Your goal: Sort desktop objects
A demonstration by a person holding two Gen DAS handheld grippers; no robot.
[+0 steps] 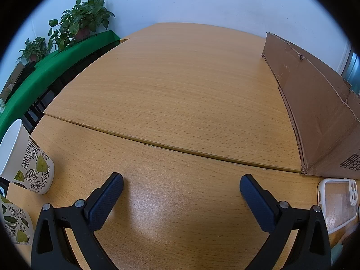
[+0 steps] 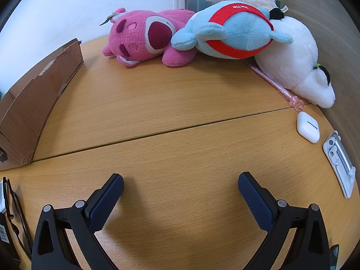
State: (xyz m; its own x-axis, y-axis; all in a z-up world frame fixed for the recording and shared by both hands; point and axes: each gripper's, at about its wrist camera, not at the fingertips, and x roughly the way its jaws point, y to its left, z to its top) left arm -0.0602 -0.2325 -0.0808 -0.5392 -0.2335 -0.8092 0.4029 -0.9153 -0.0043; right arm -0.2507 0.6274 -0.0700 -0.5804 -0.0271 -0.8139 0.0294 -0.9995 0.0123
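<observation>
My left gripper (image 1: 181, 181) is open and empty above the wooden desk (image 1: 180, 94). A leaf-print paper cup (image 1: 27, 162) lies at its left, a second one (image 1: 14, 223) nearer, and a clear phone case (image 1: 338, 203) lies at its right. My right gripper (image 2: 180, 181) is open and empty above the desk (image 2: 171, 103). Far ahead lie a pink plush (image 2: 146, 37), a blue and red plush (image 2: 234, 30) and a white plush (image 2: 294, 60). A pink pen (image 2: 276, 86), a white earbud case (image 2: 307, 127) and a white phone stand (image 2: 339, 163) lie at the right.
A cardboard box stands between the two grippers: at the right in the left wrist view (image 1: 315, 105), at the left in the right wrist view (image 2: 33, 103). Glasses (image 2: 15, 213) lie at the near left edge. Potted plants (image 1: 83, 22) on a green-covered table (image 1: 45, 69) stand beyond the desk's left edge.
</observation>
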